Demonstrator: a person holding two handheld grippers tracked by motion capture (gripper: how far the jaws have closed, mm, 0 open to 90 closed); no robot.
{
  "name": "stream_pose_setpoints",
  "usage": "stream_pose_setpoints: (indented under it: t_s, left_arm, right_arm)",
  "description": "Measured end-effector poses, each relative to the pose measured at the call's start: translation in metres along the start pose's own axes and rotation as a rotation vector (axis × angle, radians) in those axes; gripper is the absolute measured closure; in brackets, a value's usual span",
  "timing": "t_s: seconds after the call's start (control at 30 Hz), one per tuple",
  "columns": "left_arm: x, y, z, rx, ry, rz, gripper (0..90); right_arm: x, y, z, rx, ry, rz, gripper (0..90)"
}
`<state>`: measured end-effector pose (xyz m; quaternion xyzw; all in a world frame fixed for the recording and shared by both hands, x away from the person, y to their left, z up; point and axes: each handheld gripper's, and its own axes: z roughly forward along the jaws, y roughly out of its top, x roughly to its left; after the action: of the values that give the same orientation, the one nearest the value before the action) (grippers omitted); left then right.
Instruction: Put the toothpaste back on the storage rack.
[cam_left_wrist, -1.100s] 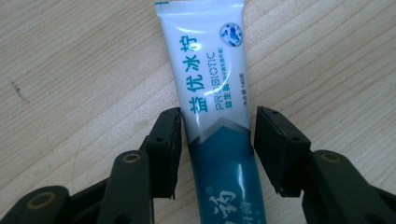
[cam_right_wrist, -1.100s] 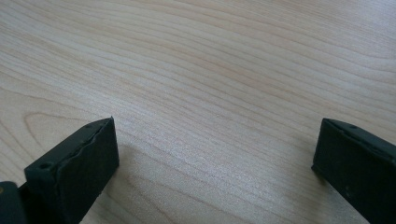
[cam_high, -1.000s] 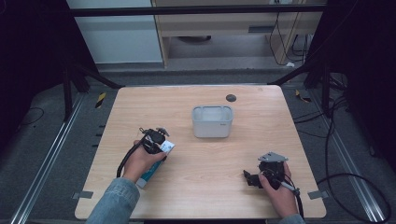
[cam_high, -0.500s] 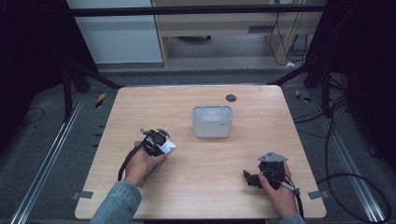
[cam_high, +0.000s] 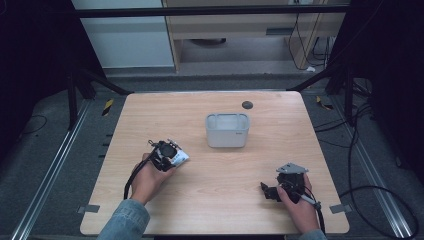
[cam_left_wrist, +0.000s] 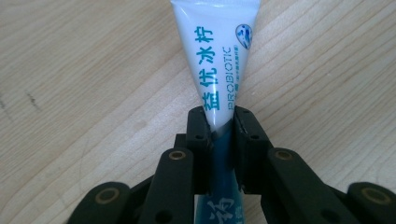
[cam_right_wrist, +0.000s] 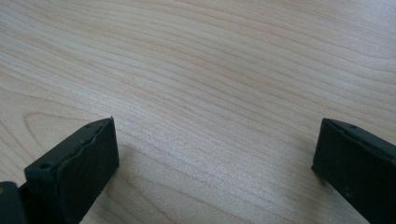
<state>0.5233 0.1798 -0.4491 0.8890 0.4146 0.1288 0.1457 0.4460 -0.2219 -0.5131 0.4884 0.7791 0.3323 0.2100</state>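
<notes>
A white tube (cam_left_wrist: 215, 60) with teal lettering and the word PROBIOTIC is pinched between the jaws of my left gripper (cam_left_wrist: 219, 122), its flat end pointing away over the wood. In the high view that left gripper (cam_high: 167, 154) sits at the table's left middle with the tube (cam_high: 179, 158) sticking out to the right, a short way left of a grey square bin (cam_high: 227, 130). My right gripper (cam_high: 265, 190) rests near the front right of the table, its jaws wide apart over bare wood (cam_right_wrist: 215, 140) with nothing between them.
A small dark round disc (cam_high: 246, 104) lies behind the bin near the table's far edge. The wooden table (cam_high: 210, 210) ends close to my hands at the front. Black cables (cam_high: 370, 150) trail on the floor at the right.
My left gripper has lifted and shifted a little forward and right with the tube. The right gripper has not moved.
</notes>
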Motion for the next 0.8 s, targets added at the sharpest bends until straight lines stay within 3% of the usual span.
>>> stream_pose_setpoints:
  t_s: [0.23,0.4,0.8]
  left_arm:
    - [0.002,0.002,-0.043,-0.143,0.021,-0.009,78.7]
    - [0.004,0.005,-0.062,-0.232,0.023,-0.031,78.8]
    - [0.0,0.014,-0.078,-0.279,0.035,-0.014,79.0]
  right_arm:
    - [0.0,0.0,0.0,0.0,0.0,-0.001,0.3]
    - [0.0,0.0,0.0,0.0,0.001,-0.013,0.3]
    - [0.0,0.0,0.0,-0.001,0.003,-0.012,0.3]
